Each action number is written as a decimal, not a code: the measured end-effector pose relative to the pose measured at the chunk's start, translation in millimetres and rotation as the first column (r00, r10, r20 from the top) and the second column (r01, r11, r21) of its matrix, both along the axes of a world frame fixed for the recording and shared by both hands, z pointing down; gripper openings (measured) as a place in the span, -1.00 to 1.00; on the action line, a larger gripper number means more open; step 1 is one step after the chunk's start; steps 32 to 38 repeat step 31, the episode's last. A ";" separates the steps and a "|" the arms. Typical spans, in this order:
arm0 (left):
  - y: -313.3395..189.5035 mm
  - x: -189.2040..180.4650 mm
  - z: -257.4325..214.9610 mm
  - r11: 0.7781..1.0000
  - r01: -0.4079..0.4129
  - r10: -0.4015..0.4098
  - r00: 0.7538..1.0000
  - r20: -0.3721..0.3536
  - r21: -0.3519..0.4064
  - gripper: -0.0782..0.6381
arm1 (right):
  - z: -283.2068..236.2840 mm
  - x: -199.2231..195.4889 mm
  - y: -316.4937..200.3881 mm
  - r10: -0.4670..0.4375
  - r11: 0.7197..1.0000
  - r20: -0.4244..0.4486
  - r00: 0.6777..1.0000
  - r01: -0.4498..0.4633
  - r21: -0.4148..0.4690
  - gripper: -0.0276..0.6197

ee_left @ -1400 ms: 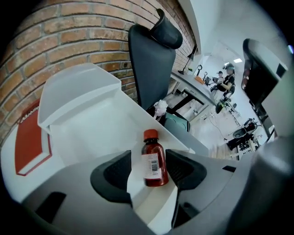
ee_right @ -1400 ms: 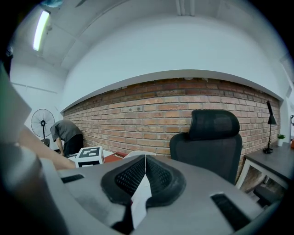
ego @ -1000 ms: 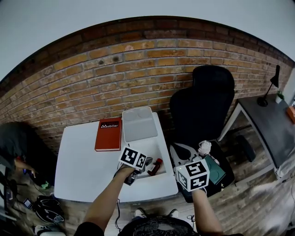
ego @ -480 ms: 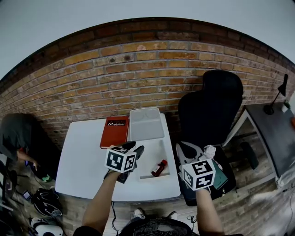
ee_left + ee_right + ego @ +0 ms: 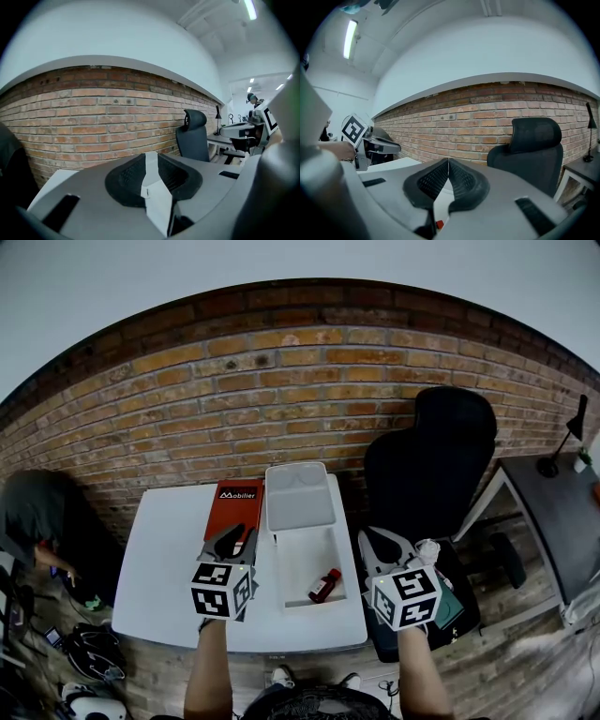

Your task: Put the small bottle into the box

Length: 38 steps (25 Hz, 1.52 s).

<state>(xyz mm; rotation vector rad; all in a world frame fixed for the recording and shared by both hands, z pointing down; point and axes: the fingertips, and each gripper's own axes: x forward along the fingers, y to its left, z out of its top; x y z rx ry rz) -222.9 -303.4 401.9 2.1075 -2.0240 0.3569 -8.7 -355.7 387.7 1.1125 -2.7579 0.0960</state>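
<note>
I find the small bottle (image 5: 324,585) lying inside the box (image 5: 278,568) on the table (image 5: 169,568). My left gripper (image 5: 149,161) has its fingers closing on nothing, seemingly over the red book (image 5: 234,507). The right gripper (image 5: 448,164) has its fingers clenched and empty.

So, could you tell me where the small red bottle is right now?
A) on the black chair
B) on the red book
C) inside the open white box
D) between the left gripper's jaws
C: the small bottle lies on its side on the floor of the open box.
</note>
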 end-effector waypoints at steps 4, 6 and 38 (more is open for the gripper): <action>10.1 -15.1 -5.5 0.997 0.067 -0.068 0.998 0.016 0.039 -0.61 | -6.4 1.2 0.7 0.000 1.000 0.010 1.000 0.000 0.020 -0.85; 12.9 -17.0 -7.3 0.996 0.076 -0.077 0.996 0.036 0.051 -0.65 | -8.7 -0.6 1.6 -0.009 1.000 0.006 1.000 0.009 0.029 -0.85; 13.7 -12.9 -6.7 0.995 0.075 -0.076 0.997 0.007 0.066 -0.68 | -8.2 -4.0 5.1 -0.032 0.999 0.002 0.999 0.032 0.026 -0.85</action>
